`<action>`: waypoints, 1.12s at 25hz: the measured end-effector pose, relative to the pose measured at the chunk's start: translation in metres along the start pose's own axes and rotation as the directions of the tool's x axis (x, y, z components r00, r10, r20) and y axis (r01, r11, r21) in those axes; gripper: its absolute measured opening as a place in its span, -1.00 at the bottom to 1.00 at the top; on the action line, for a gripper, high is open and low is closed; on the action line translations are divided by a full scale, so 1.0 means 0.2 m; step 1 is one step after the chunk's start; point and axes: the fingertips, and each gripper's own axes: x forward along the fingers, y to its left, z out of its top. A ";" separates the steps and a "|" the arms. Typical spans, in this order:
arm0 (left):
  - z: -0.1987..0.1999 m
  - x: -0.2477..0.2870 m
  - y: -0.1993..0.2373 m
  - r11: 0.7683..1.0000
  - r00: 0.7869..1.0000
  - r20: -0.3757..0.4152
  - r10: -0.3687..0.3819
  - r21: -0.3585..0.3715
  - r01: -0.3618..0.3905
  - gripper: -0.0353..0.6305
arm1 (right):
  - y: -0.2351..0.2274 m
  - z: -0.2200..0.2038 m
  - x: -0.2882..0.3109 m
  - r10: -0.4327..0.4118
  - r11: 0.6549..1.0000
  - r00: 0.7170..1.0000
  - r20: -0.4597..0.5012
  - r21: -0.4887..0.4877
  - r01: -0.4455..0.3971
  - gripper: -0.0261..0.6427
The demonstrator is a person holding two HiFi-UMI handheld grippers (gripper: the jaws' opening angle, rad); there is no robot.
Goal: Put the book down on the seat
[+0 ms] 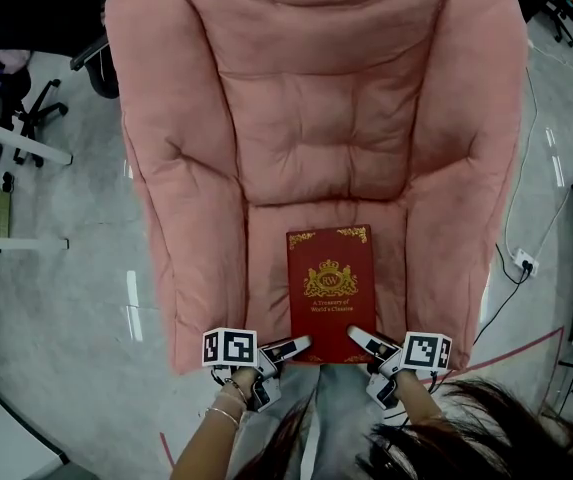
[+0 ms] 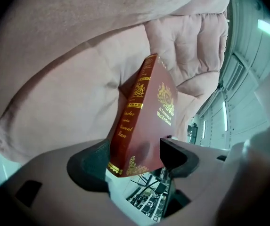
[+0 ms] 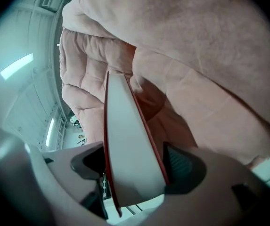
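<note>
A dark red book (image 1: 330, 293) with gold print lies flat, cover up, on the seat of a pink padded armchair (image 1: 266, 258). Its near edge reaches the seat's front edge. My left gripper (image 1: 297, 346) is at the book's near left corner and my right gripper (image 1: 358, 336) at its near right corner. In the left gripper view the book's spine corner (image 2: 142, 126) stands between the wide-set jaws of the left gripper (image 2: 135, 161), and the pads do not press on it. In the right gripper view the white page edge (image 3: 127, 145) sits between the spread jaws of the right gripper (image 3: 135, 168).
The armchair's thick arms (image 1: 156, 168) rise on both sides of the seat. A black office chair (image 1: 26, 98) and a white stand (image 1: 6, 218) are on the floor at the left. At the right, a cable runs to a power socket (image 1: 524, 263). Red tape (image 1: 526, 353) marks the floor.
</note>
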 end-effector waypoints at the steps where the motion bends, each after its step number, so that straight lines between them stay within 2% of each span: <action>1: -0.01 0.00 0.00 1.000 1.000 -0.003 -0.001 -0.001 0.001 0.06 | 0.00 0.00 -0.01 -0.008 1.000 1.000 0.003 -0.002 0.008 0.10; 8: -0.05 0.02 -0.03 0.998 0.999 0.018 -0.038 -0.043 0.039 0.06 | -0.09 -0.02 -0.11 -0.091 0.996 0.995 0.041 -0.003 0.092 0.12; 15: -0.10 0.03 -0.06 0.992 0.996 0.041 -0.085 -0.093 0.089 0.06 | -0.22 -0.04 -0.25 -0.217 0.976 0.974 0.071 -0.017 0.218 0.17; 20: -0.12 0.02 -0.04 0.987 0.994 0.051 -0.101 -0.118 0.106 0.06 | -0.24 -0.06 -0.29 -0.206 0.979 0.975 0.082 0.021 0.205 0.17; 28: -0.17 0.00 -0.10 0.979 0.985 0.113 -0.127 -0.146 0.143 0.06 | -0.17 -0.09 -0.32 -0.164 0.986 0.986 0.040 -0.004 0.165 0.17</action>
